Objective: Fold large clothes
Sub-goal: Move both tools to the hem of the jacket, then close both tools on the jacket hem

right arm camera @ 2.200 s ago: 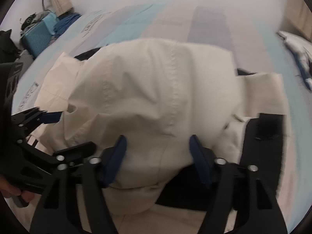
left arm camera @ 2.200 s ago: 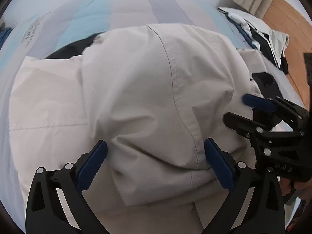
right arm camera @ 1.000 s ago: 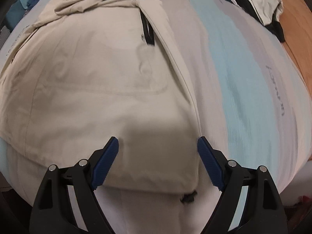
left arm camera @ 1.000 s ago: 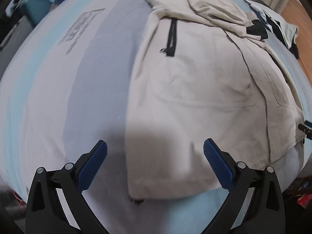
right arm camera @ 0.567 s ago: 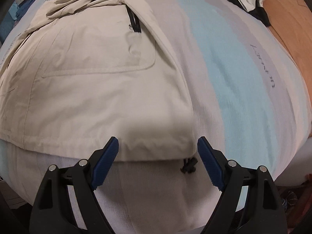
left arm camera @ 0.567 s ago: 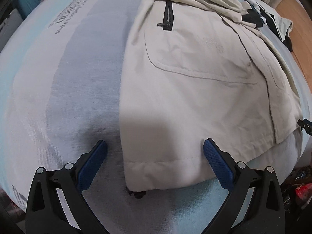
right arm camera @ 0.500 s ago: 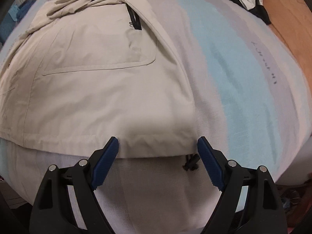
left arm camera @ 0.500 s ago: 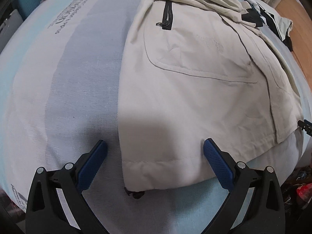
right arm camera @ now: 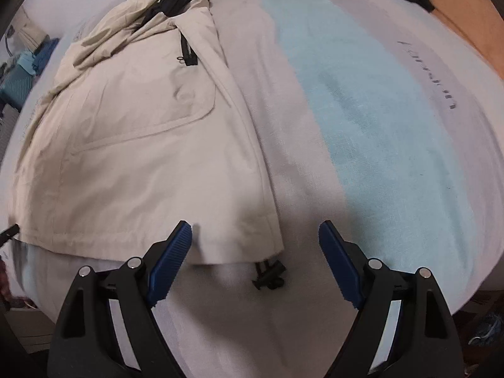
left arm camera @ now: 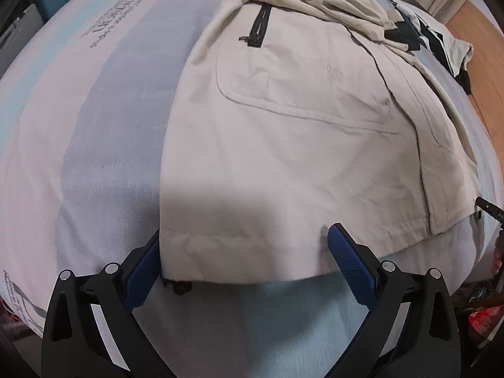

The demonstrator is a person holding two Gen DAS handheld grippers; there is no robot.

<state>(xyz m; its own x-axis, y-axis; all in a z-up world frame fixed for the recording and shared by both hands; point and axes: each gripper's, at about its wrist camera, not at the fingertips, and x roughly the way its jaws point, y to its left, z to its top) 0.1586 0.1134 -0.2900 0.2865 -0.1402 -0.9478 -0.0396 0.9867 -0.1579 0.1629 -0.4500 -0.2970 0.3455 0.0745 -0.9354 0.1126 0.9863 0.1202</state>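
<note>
Beige jacket (left arm camera: 299, 145) lay flat near the bed's (right arm camera: 393, 132) front edge, left tongs (left arm camera: 242, 252) and right tongs (right arm camera: 255, 242) both gaped wide over its hem corners holding nothing, so I'd pinch both corners evenly before lifting.

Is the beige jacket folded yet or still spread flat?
Spread. The beige jacket lies flat on the bed, hem and pocket showing, unfolded.

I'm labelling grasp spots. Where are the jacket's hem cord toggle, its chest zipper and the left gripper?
hem cord toggle (right arm camera: 269, 275), right wrist view, black stopper below the hem.
chest zipper (left arm camera: 260, 25), left wrist view, middle of black tape.
left gripper (left arm camera: 244, 261), left wrist view, between fingertips.
</note>
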